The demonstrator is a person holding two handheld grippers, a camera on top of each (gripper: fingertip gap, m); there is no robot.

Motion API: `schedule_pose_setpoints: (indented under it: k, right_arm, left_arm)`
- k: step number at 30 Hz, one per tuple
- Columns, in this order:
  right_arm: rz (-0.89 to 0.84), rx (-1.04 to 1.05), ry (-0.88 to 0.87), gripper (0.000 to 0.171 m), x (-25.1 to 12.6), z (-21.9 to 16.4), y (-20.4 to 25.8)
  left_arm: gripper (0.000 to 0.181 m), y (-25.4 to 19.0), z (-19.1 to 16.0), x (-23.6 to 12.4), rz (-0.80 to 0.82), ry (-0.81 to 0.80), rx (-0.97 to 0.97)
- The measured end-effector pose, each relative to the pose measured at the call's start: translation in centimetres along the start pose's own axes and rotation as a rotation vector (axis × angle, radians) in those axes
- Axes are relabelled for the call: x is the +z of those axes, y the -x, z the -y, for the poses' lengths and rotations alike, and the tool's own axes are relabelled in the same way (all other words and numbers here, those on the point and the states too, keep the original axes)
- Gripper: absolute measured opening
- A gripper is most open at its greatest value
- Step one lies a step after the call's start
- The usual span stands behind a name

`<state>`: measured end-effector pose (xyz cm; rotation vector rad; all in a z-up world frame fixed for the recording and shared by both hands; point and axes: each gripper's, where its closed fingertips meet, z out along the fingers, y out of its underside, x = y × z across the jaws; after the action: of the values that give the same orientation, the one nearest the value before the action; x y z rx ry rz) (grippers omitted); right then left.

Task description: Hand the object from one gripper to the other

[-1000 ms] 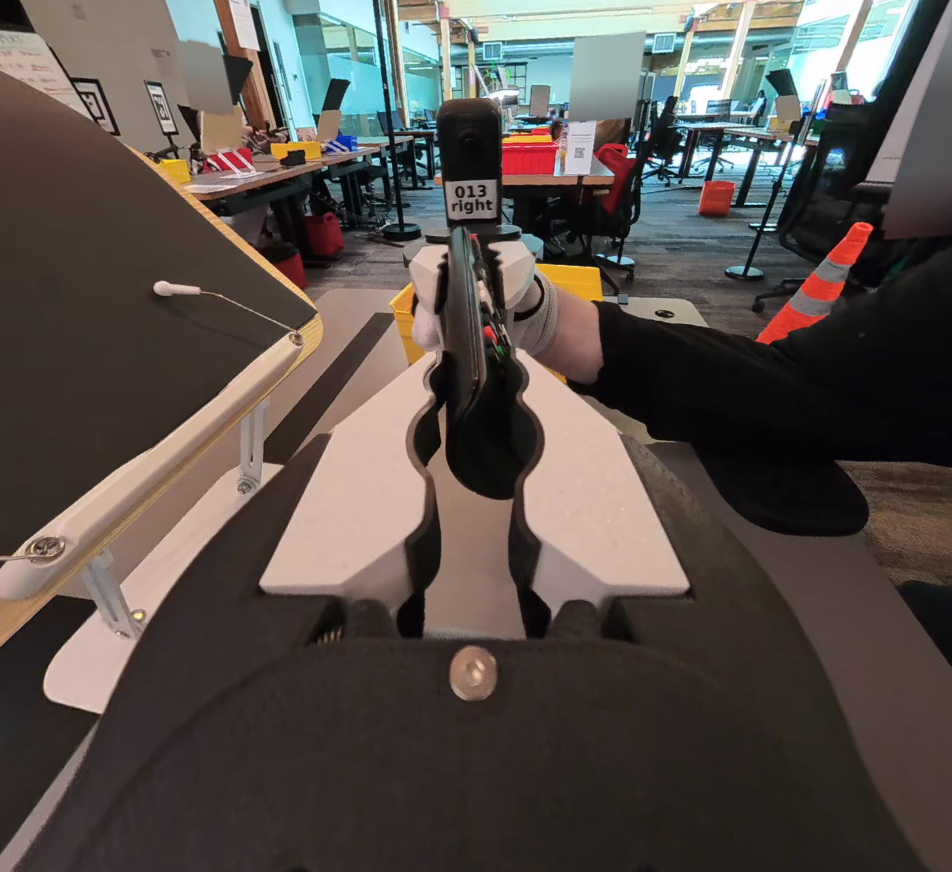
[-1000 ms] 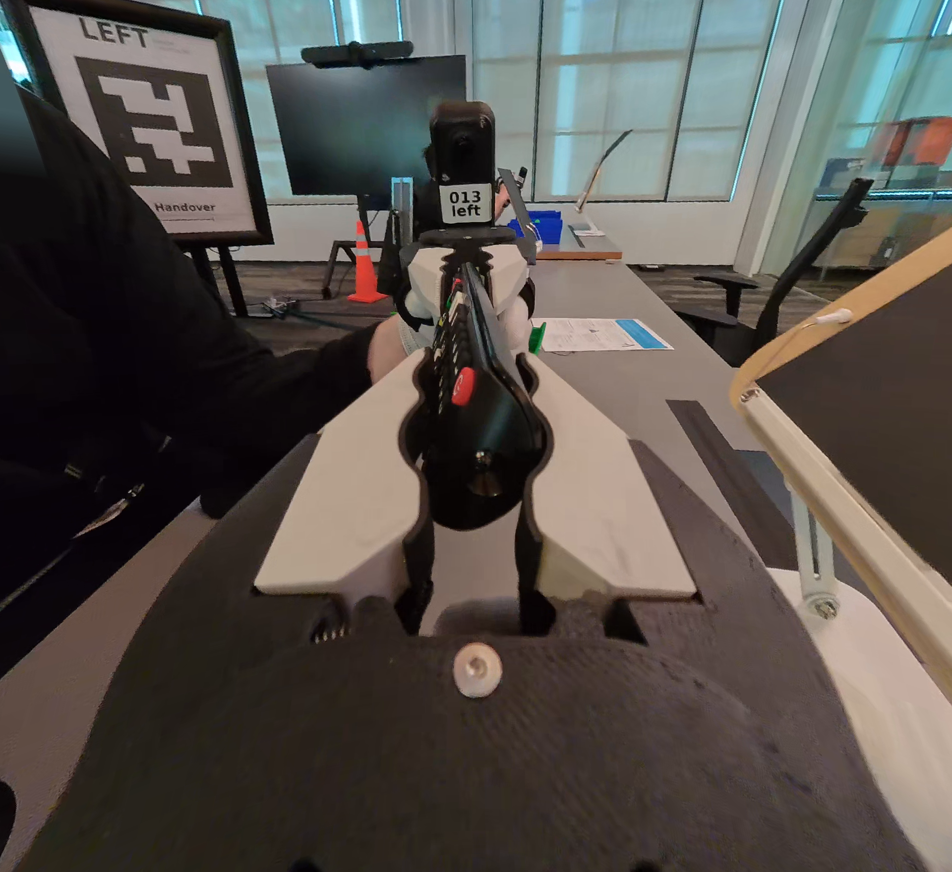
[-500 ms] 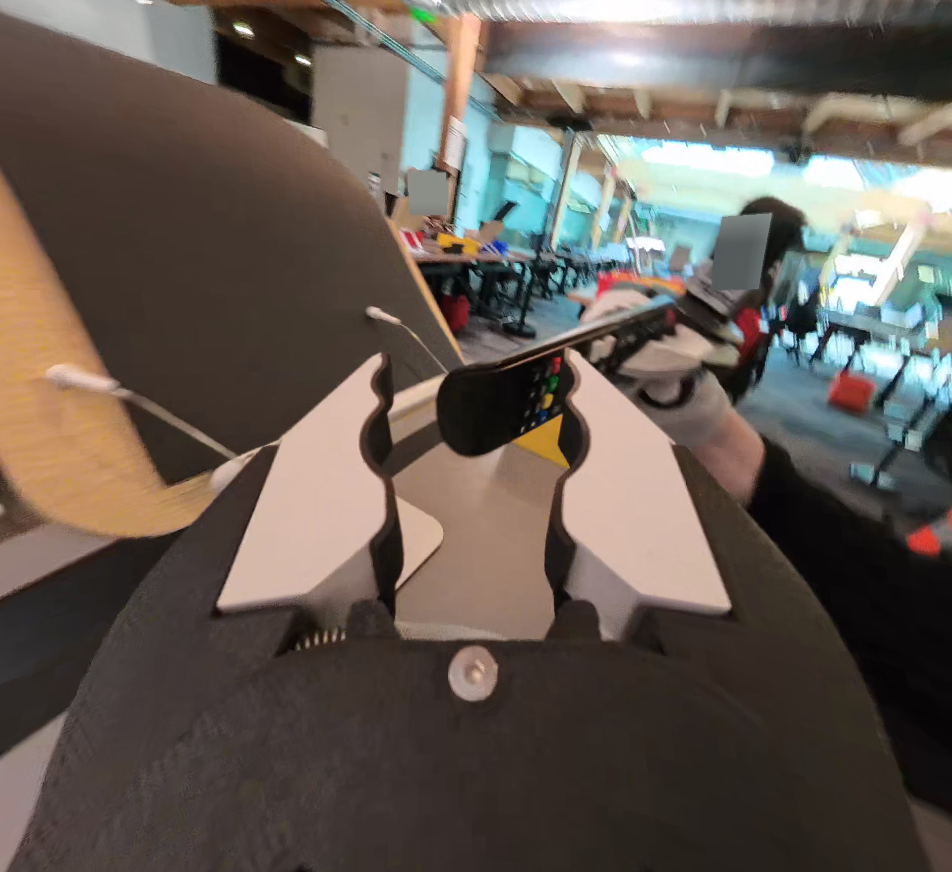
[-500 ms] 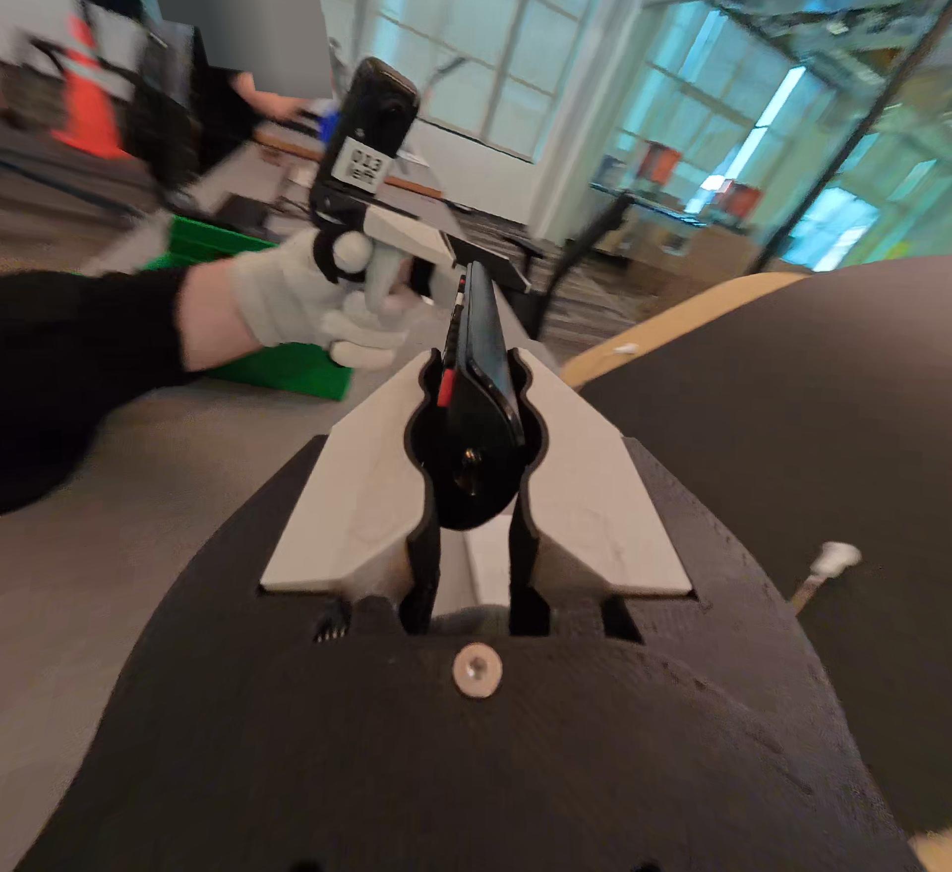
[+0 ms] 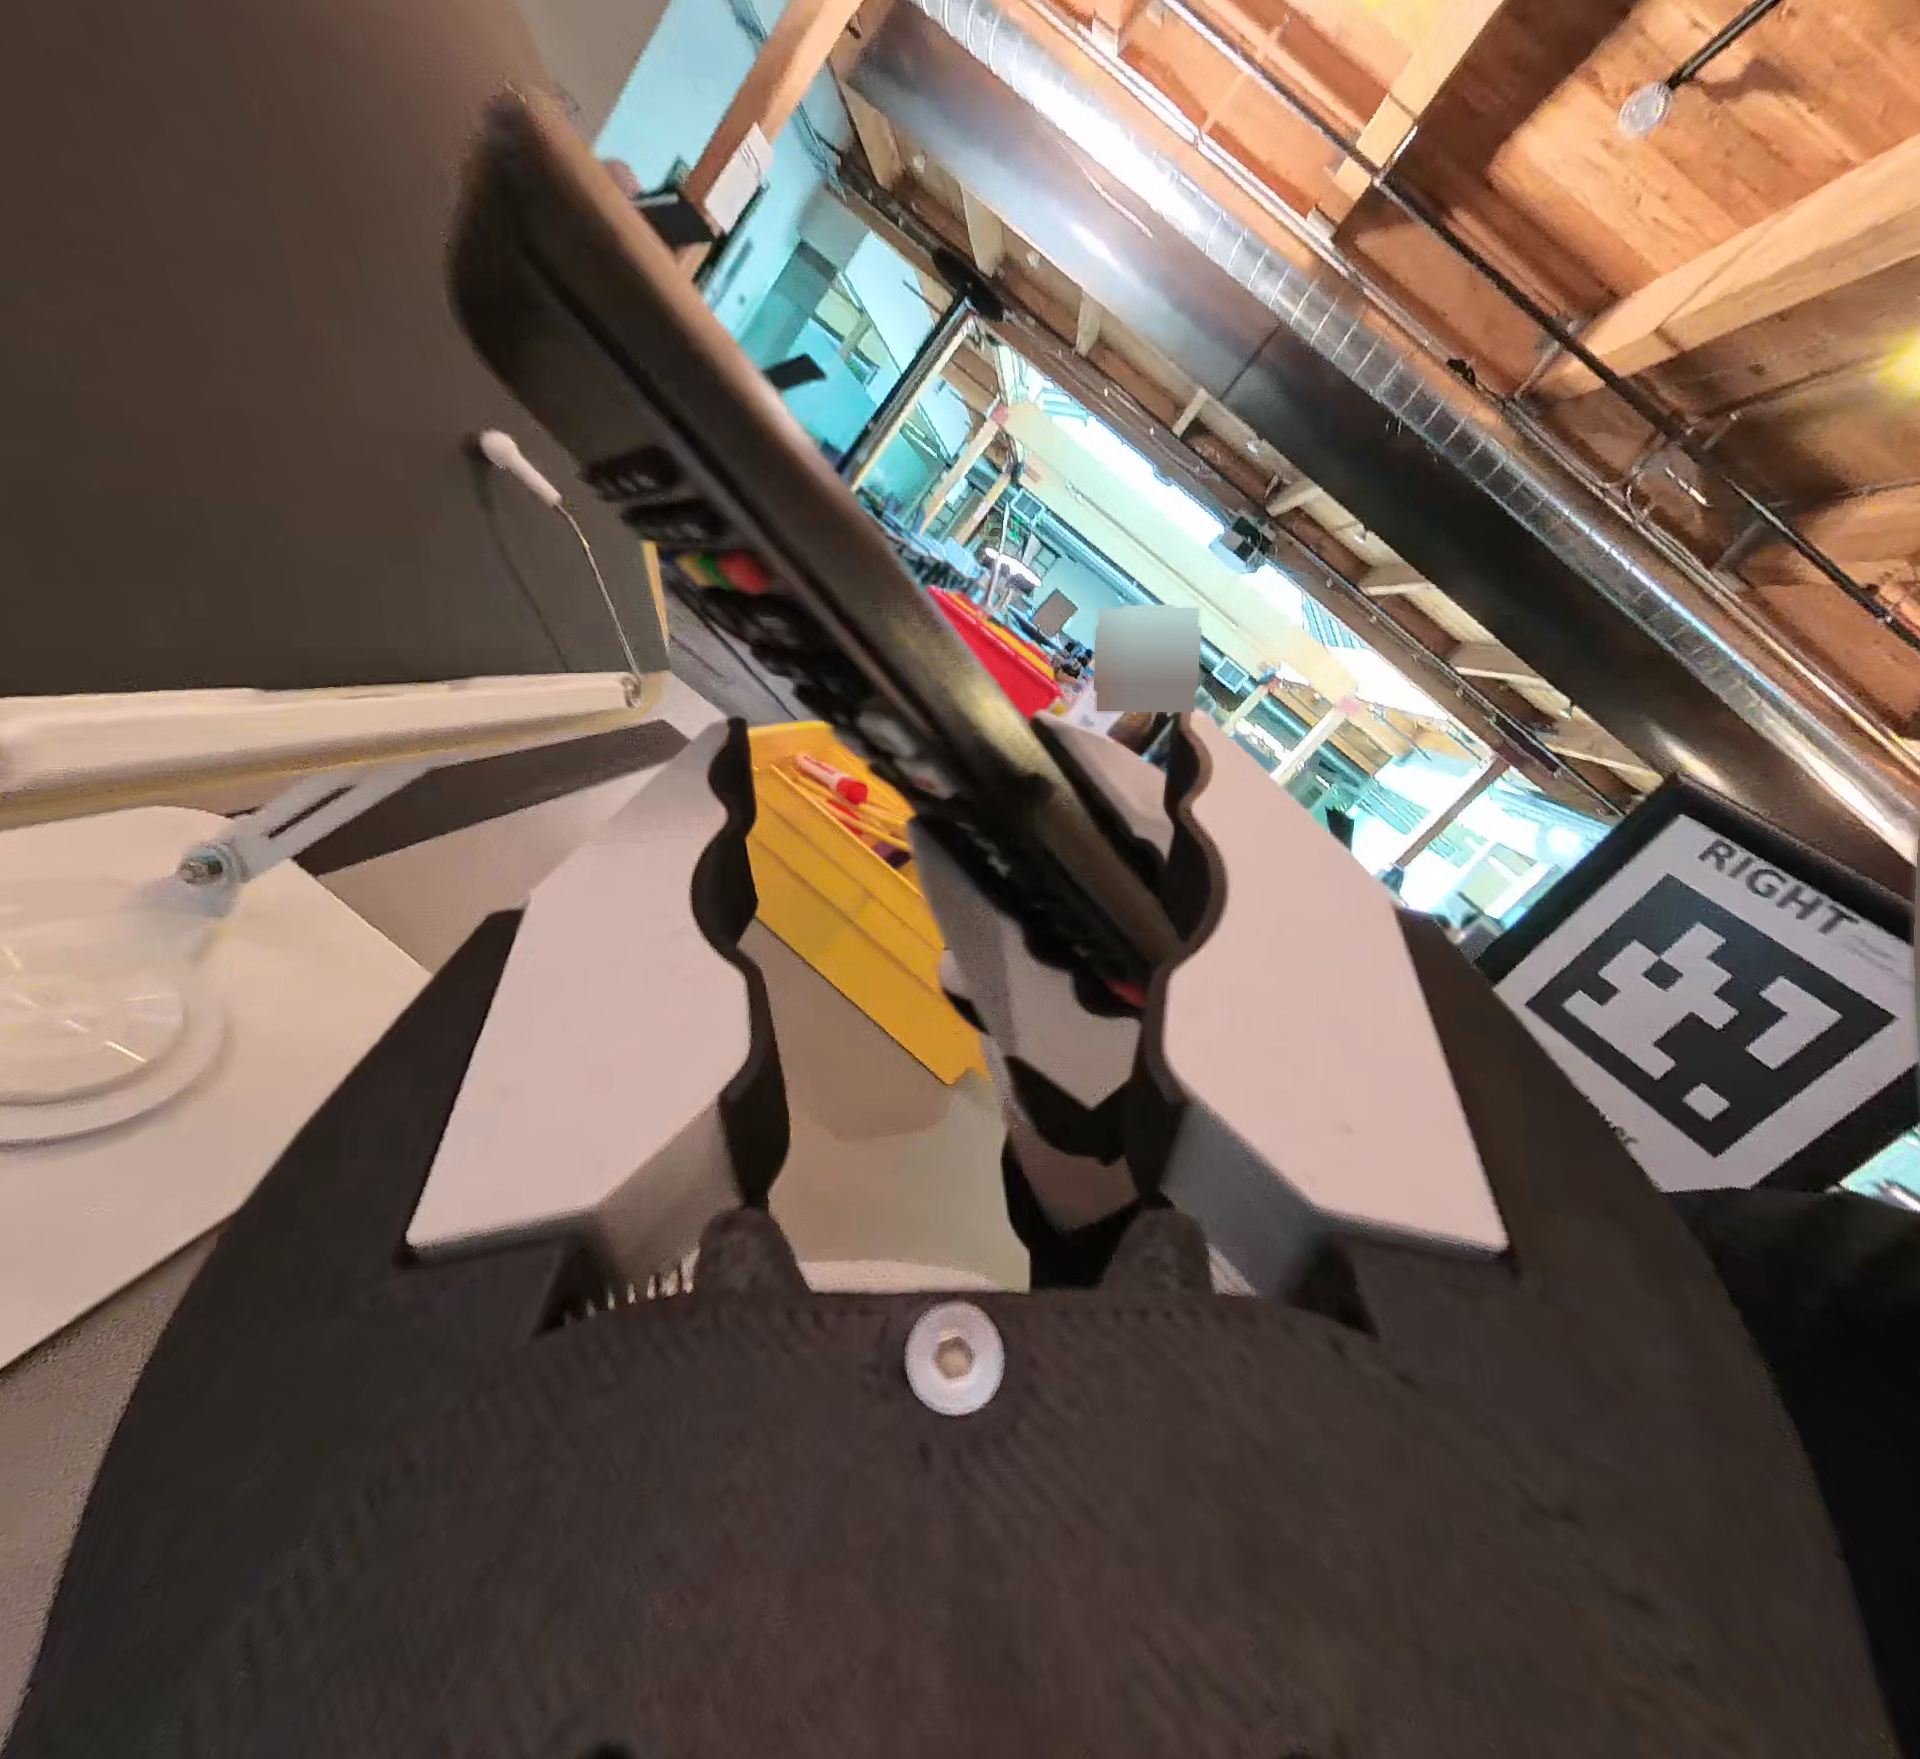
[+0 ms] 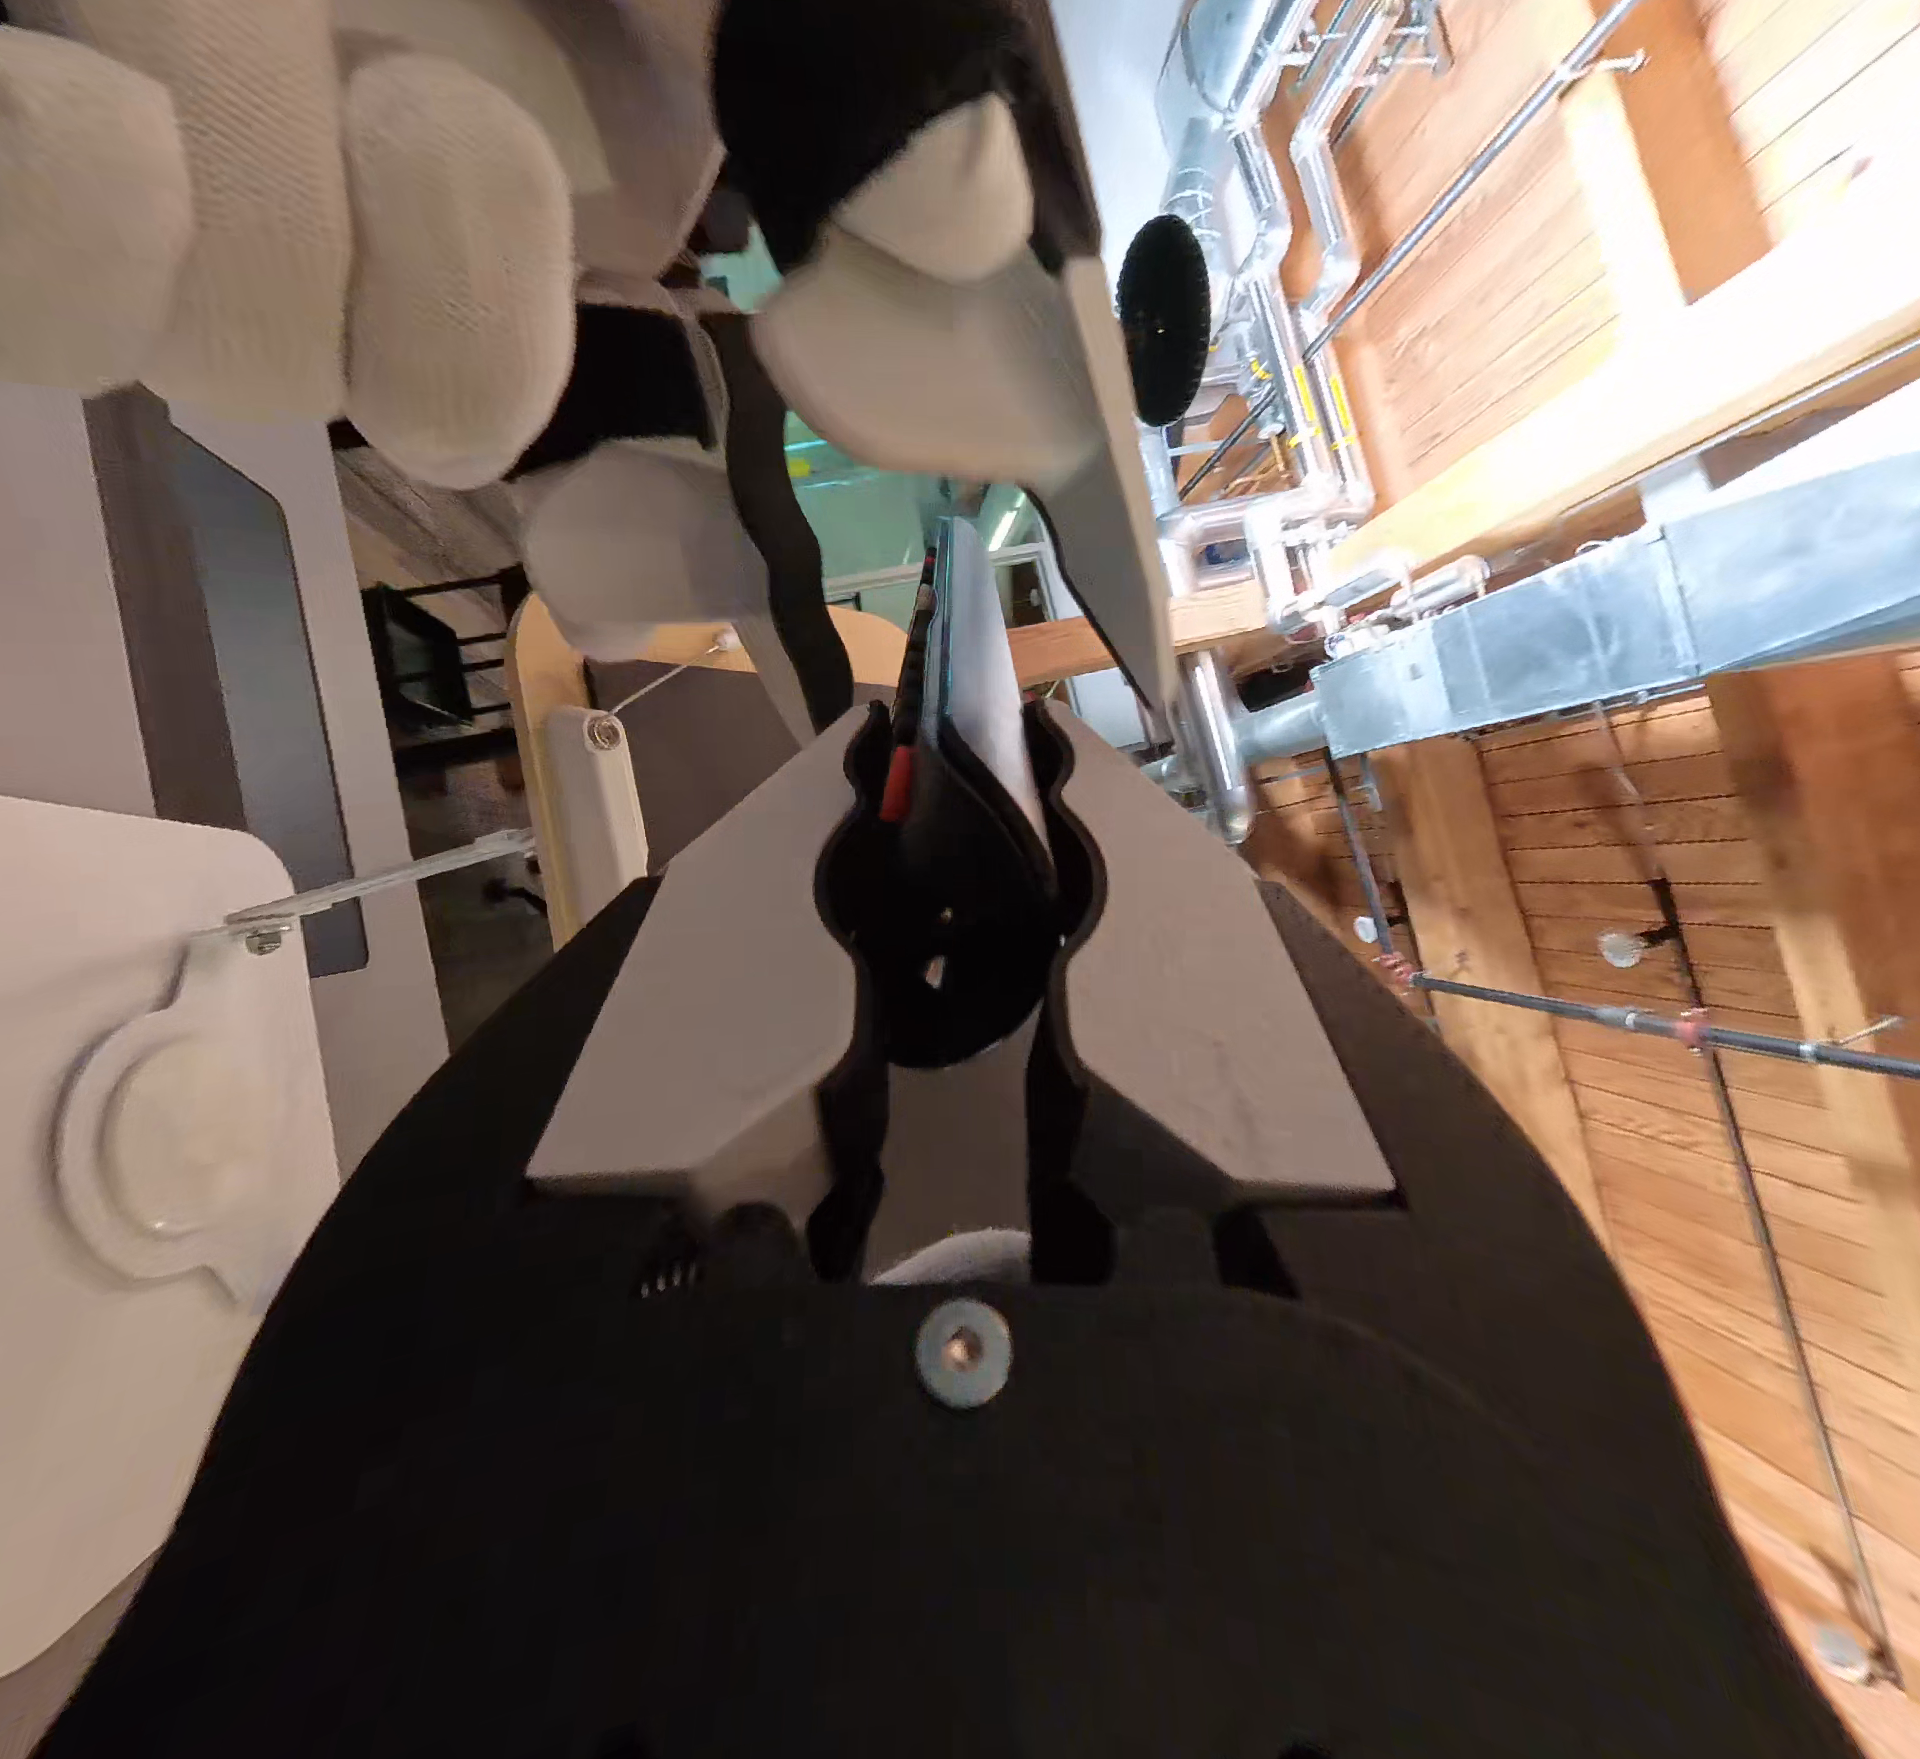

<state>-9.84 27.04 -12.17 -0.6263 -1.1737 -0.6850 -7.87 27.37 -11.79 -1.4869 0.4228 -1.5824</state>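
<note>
Remote control [image 6: 940, 888], black and slim, sits clamped between the right gripper [image 6: 951, 753] fingers, its long axis running straight forward along them, button face turned left. In the left wrist view it [image 5: 727, 504] slants up-left across the left gripper [image 5: 961, 774], whose fingers are spread wide, gripping nothing.

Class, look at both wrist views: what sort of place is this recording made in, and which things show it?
Probably an open-plan workshop or lab in a converted industrial building. Exposed timber ceiling beams and metal ducting run overhead, a framed marker board stands nearby, and a yellow parts bin sits on the work table.
</note>
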Motion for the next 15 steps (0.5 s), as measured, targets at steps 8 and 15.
schedule_pose_setpoints:
  k: [8,15]
  right_arm:
    - [-0.075,-0.020,-0.006,0.024,0.3,-0.1,0.9]
    - [-0.093,0.113,-0.053,0.024,0.0,0.2,0.5]
  left_arm:
    - [0.047,0.8,-0.2,0.7,-0.008,-0.060,-0.052]
    - [0.037,0.3,0.6,0.9,-0.087,-0.189,-0.087]
